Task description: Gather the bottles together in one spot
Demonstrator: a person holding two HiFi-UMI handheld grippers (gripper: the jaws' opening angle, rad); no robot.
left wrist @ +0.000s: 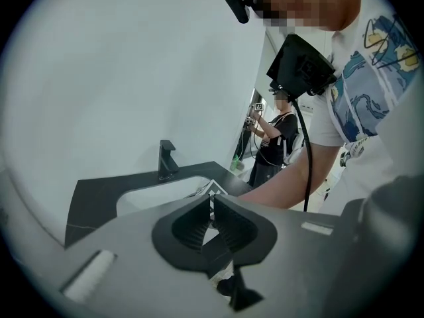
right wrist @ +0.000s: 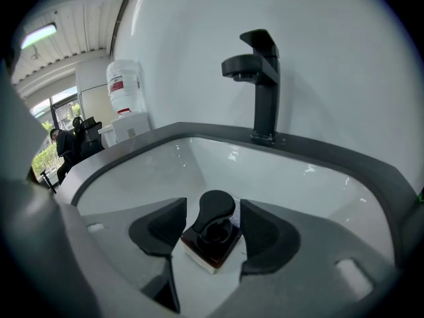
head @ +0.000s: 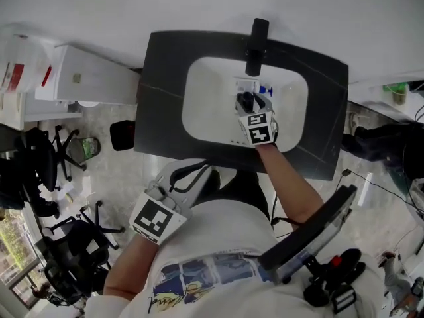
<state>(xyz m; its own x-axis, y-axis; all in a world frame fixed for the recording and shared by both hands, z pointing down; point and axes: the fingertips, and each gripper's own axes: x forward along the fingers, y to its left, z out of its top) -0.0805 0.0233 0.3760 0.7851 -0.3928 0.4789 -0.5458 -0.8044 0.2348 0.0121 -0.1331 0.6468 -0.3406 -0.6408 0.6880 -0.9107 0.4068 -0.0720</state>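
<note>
From the head view, my right gripper reaches into the white basin set in the black counter, just below the black faucet. A pump bottle stands on the basin floor between its tips. A small blue-topped thing sits just beside them, too small to identify. The marker cube carries only black-and-white squares, no words. My left gripper hangs low by my waist, off the counter and well apart from the bottle.

In the left gripper view, that gripper's jaws are pressed together with nothing between them. Beyond them are the faucet, the counter and another person far off.

In the right gripper view, my right gripper's fingers stand spread wide. The pump bottle stands upright between them on the basin floor, a square white body with a dark top and a black pump head. The left finger is clear of it; the right one is just beside it, and I see neither pressing. I can read no brand on the bottle. At far left a white jug bears a red label, its print too small to read.
</note>
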